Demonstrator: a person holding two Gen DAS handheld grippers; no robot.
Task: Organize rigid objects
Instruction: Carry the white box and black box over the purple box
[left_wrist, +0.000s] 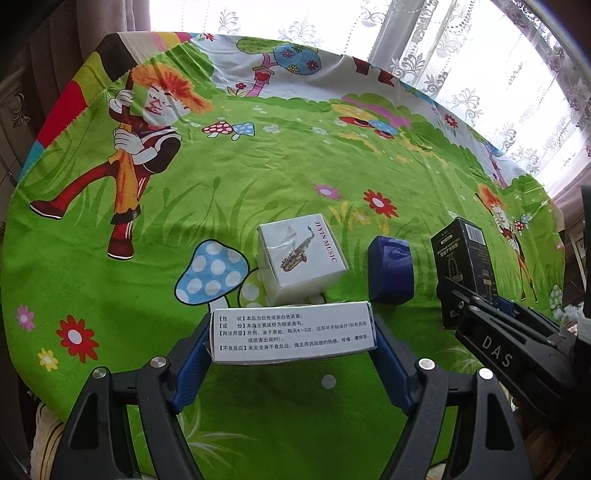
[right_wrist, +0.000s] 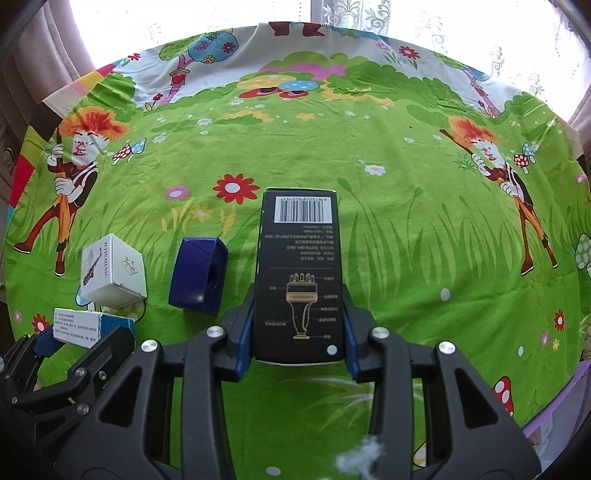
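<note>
At a worktop (right_wrist: 406, 229) covered with a bright cartoon cloth, I hold 2 boxes at once, 1 in each hand-held gripper. My right hand-held gripper (right_wrist: 298, 332) is clamped on the near end of a tall black box (right_wrist: 299, 266), pads pressing its 2 long sides; its long axis runs straight away from me, barcode end farthest. Whether its base rests on the cloth I cannot tell. My left hand-held gripper (left_wrist: 293, 338) is clamped across the ends of a white medicine box (left_wrist: 293, 332) printed with black text, whose long axis lies crosswise between the fingers. Just beyond that box sits a white cube box (left_wrist: 301, 258) bearing a saxophone picture, and to its right, slightly apart, a dark blue box (left_wrist: 390, 273). The blue box lies between the cube and my black box, so the right hand is nearer to it. The coming move, as I judge it, turns on setting the black box down beside the blue one, in line with the others.
</note>
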